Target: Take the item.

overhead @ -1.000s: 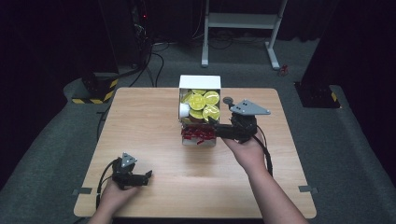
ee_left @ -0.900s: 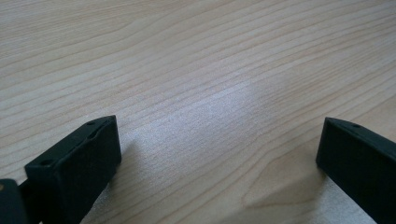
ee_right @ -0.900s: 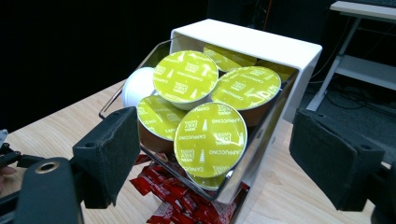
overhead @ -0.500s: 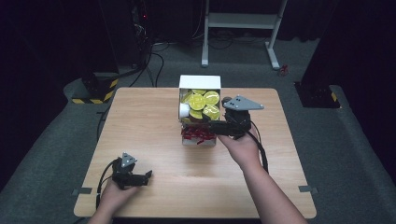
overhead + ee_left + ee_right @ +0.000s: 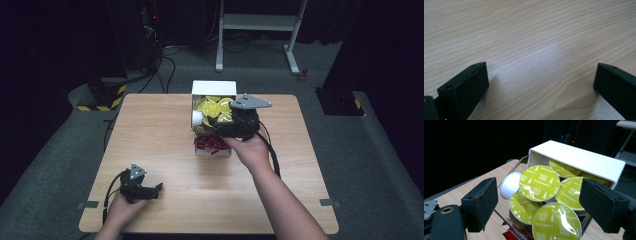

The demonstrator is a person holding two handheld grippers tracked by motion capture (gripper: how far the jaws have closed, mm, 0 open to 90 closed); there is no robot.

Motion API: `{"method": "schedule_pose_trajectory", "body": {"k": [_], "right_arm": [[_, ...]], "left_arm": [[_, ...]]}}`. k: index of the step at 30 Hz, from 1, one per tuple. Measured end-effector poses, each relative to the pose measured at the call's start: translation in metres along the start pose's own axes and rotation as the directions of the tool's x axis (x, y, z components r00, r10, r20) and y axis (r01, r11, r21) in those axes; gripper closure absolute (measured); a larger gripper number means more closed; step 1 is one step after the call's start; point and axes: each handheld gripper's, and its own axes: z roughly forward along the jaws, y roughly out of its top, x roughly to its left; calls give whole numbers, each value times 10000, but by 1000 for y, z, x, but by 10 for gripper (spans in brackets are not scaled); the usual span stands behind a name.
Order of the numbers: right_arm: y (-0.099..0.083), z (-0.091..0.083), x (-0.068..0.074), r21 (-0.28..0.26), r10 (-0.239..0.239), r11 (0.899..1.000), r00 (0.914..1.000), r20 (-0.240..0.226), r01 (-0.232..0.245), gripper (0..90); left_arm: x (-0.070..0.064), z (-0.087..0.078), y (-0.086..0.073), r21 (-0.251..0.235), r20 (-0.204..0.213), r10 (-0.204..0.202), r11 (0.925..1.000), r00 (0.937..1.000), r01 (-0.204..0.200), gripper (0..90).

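A white box (image 5: 214,89) stands at the table's far middle, holding several coffee capsules (image 5: 216,106) with yellow-green foil lids (image 5: 539,183); one white capsule (image 5: 510,185) lies on its side at the left. Red packets (image 5: 210,144) lie at the box's near end. My right gripper (image 5: 219,127) hovers just above the capsules, open, its jaws set wide to either side of the pile (image 5: 537,202) and touching none. My left gripper (image 5: 154,190) rests near the table's front left corner, open, with only bare wood (image 5: 539,55) between its jaws.
The wooden table (image 5: 150,130) has free room on its left half and along the front. A white metal stand (image 5: 260,25) and a yellow-black striped base (image 5: 100,97) sit on the dark floor behind the table. Cables trail from both grippers.
My right gripper has shifted left and slightly nearer, from the box's right side to over the capsules. The left gripper has not moved.
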Motion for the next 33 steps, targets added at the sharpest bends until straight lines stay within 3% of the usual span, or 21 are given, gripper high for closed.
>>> {"method": "schedule_pose_trajectory", "body": {"k": [7,10,17,28,33], "right_arm": [[5,11,2,172,-95,9998,10000,16,95,164],[8,17,-1,228,-376,9990,9993,37,375,194],[7,27,-5,413,-218,9989,9998,37,217,207],[8,34,-5,436,-445,9981,9990,100,440,284],[7,38,-6,642,-455,9969,9990,-55,457,292]], "left_arm": [[0,0,0,-19,-36,42,10000,10000,-42,4],[1,0,0,0,15,44,10000,10000,-44,4],[0,0,-1,-18,-23,-49,10000,10000,49,3],[1,-1,-1,4,-57,31,10000,10000,-31,3],[-1,-1,-2,-13,-4,-136,9999,9999,136,4]]}}
